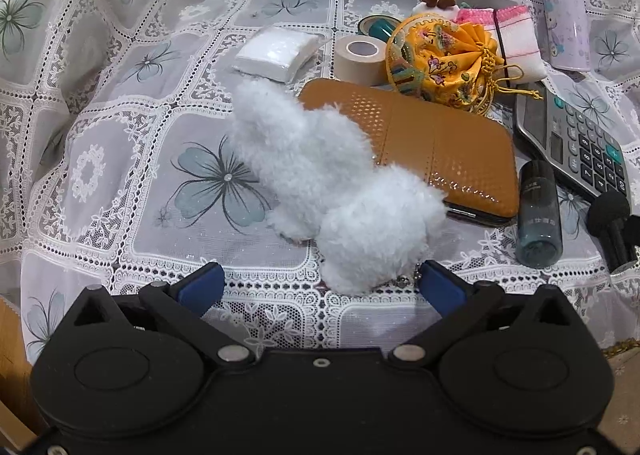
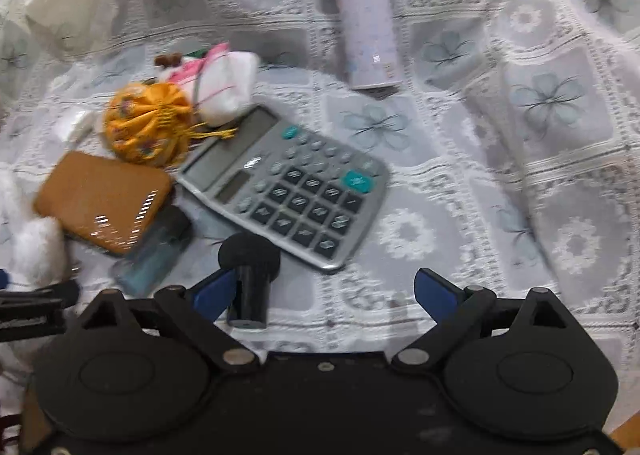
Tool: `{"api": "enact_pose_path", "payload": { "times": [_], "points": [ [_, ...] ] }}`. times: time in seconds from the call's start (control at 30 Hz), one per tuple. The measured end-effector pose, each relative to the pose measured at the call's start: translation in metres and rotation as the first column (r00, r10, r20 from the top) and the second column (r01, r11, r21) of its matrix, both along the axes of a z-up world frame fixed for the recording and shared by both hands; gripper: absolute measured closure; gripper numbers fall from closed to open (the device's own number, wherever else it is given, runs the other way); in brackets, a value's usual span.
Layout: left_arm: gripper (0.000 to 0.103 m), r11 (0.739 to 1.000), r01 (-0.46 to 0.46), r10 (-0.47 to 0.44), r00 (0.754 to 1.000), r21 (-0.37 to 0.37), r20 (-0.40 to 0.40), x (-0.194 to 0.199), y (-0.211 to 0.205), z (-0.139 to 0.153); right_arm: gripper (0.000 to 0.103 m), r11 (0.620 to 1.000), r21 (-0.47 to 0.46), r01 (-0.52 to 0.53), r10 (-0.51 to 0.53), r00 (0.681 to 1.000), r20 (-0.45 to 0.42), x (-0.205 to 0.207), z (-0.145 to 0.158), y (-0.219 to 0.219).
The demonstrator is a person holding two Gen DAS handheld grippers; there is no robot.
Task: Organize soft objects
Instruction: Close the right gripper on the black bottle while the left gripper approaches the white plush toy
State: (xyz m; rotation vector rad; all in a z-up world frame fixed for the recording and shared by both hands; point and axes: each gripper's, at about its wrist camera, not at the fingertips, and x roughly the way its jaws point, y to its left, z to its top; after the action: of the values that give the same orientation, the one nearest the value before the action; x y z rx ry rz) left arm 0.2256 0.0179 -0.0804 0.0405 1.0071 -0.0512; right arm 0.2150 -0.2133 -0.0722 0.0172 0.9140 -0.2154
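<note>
Two wide-open grippers, nothing held: the left gripper (image 1: pixel 322 287) sits at the fluffy white toy (image 1: pixel 320 175) on the lace cloth (image 1: pixel 120 175), partly over the orange case (image 1: pixel 440 147). Next, I think, squeeze it (gently). The right gripper (image 2: pixel 324 295) waits empty.

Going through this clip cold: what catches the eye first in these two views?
The fluffy white plush toy dominates the left wrist view, lying just ahead of the open left gripper and partly over an orange wallet. Behind it sits a bright yellow drawstring pouch. In the right wrist view, a grey calculator lies mid-table ahead of the open right gripper.
</note>
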Motion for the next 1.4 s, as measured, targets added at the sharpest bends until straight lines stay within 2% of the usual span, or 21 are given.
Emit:
{"api": "enact_pose_path", "payload": {
  "times": [0.2,0.43,0.63,0.87,1.0,1.1,1.2,1.3,1.4],
  "points": [
    [0.002,1.000,-0.003,0.003,1.000,-0.002,-0.008,0.001,0.000,0.000,0.008,1.000,0.022,0.020,-0.021,1.000,0.013,-0.004,0.004,-0.009],
    [0.002,1.000,-0.003,0.003,1.000,-0.002,-0.006,0.001,0.000,0.000,0.008,0.995,0.088,-0.040,0.040,0.999,-0.005,-0.018,0.003,0.002],
    [0.002,1.000,-0.003,0.003,1.000,-0.003,-0.008,0.001,0.000,0.000,0.008,0.998,-0.010,-0.055,0.055,0.997,-0.048,-0.017,-0.010,0.013],
    [0.002,1.000,-0.004,0.004,1.000,0.000,-0.008,0.001,0.000,0.000,0.008,0.997,-0.071,0.036,-0.038,0.999,-0.034,-0.016,-0.006,-0.008],
    [0.002,1.000,-0.004,0.004,1.000,0.000,-0.007,0.001,0.000,0.000,0.008,0.998,-0.011,0.059,-0.059,0.998,-0.028,-0.014,-0.002,-0.009],
    [0.002,1.000,-0.005,0.005,1.000,0.001,-0.005,0.001,0.000,0.000,0.008,0.995,0.083,0.054,-0.053,0.999,-0.010,-0.013,0.002,-0.005],
    [0.002,1.000,-0.005,0.005,1.000,0.000,-0.004,0.001,0.000,-0.001,0.008,0.979,0.188,0.082,-0.082,0.997,-0.007,-0.009,0.001,-0.001],
    [0.002,1.000,-0.005,0.005,1.000,0.000,-0.004,0.001,0.000,-0.001,0.008,0.952,0.271,0.144,-0.138,0.990,-0.040,0.001,-0.006,-0.002],
    [0.002,1.000,-0.005,0.005,1.000,0.000,-0.003,0.000,0.000,0.000,0.014,0.937,0.292,0.191,-0.185,0.981,-0.051,0.008,-0.013,-0.001]
  ]
}}
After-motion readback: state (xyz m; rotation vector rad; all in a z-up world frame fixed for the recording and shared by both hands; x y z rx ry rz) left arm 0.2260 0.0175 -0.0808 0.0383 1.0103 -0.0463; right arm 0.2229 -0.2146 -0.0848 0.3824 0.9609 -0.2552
